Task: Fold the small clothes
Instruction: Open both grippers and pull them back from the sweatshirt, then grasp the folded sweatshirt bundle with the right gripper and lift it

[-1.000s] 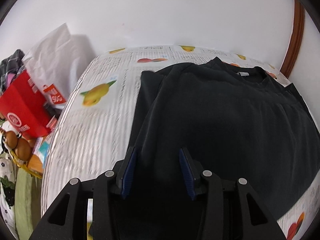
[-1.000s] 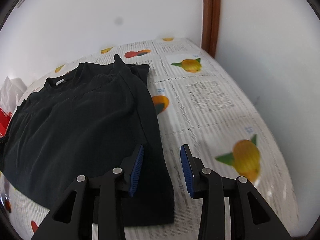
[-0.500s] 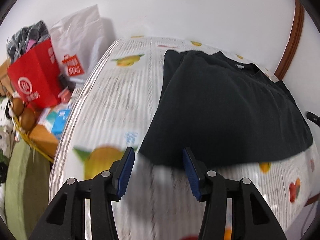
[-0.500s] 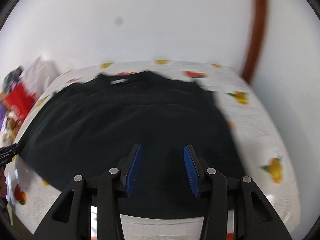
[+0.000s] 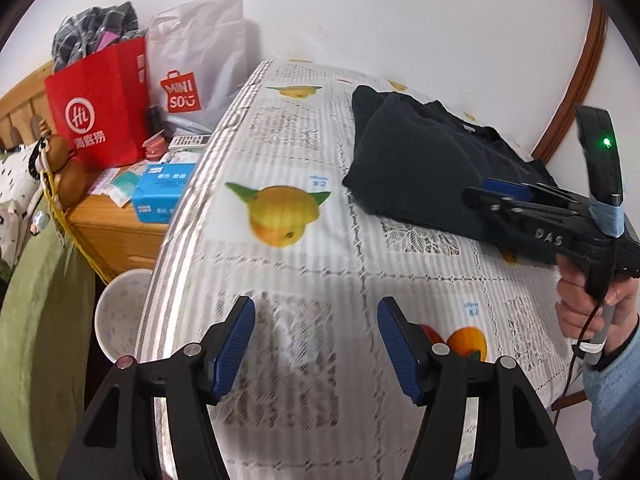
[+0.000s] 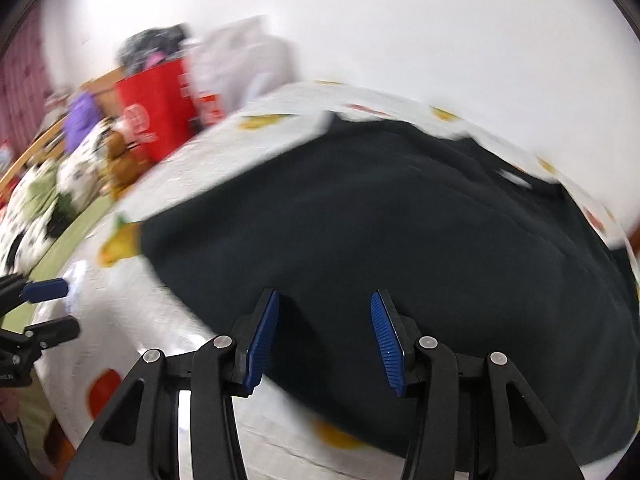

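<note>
White wall (image 5: 400, 20) — wooden nightstand (image 5: 116, 236) beside bed (image 5: 24, 280).

blk grippers (image 5: 316, 344), blue pads, lt-blue sleeve (image 5: 616, 376)

A bench (image 5: 304, 264) covered by a white cloth printed with fruit. To its left, a wooden side table (image 5: 116, 232) carries a red paper bag (image 5: 98, 108), a white shopping bag (image 5: 200, 68) and a blue tissue box (image 5: 162, 192).
</note>
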The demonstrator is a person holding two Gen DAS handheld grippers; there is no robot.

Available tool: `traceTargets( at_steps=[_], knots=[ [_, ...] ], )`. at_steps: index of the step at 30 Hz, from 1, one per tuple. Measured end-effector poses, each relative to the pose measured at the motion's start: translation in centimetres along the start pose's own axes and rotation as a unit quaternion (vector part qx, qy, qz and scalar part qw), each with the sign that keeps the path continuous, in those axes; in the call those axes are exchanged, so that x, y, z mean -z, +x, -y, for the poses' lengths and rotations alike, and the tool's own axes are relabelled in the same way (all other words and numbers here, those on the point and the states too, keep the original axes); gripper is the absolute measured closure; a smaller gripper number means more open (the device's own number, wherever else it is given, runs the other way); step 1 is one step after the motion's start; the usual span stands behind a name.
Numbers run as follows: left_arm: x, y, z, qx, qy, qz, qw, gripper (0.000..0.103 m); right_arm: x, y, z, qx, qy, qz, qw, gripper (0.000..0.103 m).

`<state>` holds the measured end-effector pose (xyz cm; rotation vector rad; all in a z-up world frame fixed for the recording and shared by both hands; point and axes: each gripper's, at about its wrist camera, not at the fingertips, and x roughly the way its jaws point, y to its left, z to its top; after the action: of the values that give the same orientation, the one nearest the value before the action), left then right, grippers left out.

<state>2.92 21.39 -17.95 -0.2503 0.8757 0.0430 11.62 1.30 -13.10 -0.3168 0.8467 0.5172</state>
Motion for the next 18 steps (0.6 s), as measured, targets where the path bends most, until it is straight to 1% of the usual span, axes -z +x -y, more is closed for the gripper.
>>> traceTargets(
  at_steps=[1, 2, 3, 5, 6, 7, 10, 13, 15, 16, 18],
  knots=[
    [0.2, 0.0, -0.3, 0.005, -0.005, -0.001, 1.0, 0.041, -0.3, 0.3, -1.2, -0.009, -0.013, -0.003, 1.0, 0.053],
    [0.4, 0.2, -0.5, 0.009, -0.009, -0.003, 0.9999, 0.041, -0.4, 0.3, -2.2, -0.006, -0.022, -0.003, 1.0, 0.05],
    [0.6, 0.2, -0.8, 0.013, -0.013, -0.004, 0.9998, 0.041, -0.6, 0.5, -3.4, -0.001, -0.037, 0.002, 0.999, 0.049],
    [0.9, 0.1, -1.2, 0.021, -0.019, -0.001, 0.9996, 0.041, -0.8, 1.0, -5.9, -0.026, -0.073, -0.006, 0.997, 0.049],
    [1.0, 0.0, -1.4, 0.025, -0.02, 0.0, 0.9995, 0.041, -0.9, 1.2, -6.7, -0.029, -0.084, -0.01, 0.996, 0.049],
    [1.0, -0.1, -1.5, 0.029, -0.022, 0.0, 0.9993, 0.041, -0.8, 1.4, -7.6, -0.025, -0.098, -0.01, 0.995, 0.048],
    [1.1, -0.2, -1.7, 0.04, -0.025, 0.0, 0.9989, 0.041, -1.0, 2.7, -9.9, 0.009, -0.139, -0.001, 0.99, 0.047],
    [1.1, -0.1, -1.8, 0.042, -0.031, -0.001, 0.9987, 0.04, -1.8, 4.0, -10.4, 0.007, -0.128, -0.004, 0.992, 0.047],
    [1.1, -0.1, -1.7, 0.042, -0.029, -0.001, 0.9987, 0.04, -2.4, 5.0, -10.6, 0.015, -0.124, -0.003, 0.992, 0.049],
    [1.1, 0.0, -1.6, 0.041, -0.026, -0.001, 0.9988, 0.04, -2.8, 5.4, -10.6, 0.024, -0.121, -0.002, 0.992, 0.054],
    [1.1, 0.0, -1.3, 0.038, -0.022, -0.001, 0.999, 0.04, -2.9, 5.6, -9.9, 0.028, -0.107, 0.001, 0.994, 0.066]
  ],
)
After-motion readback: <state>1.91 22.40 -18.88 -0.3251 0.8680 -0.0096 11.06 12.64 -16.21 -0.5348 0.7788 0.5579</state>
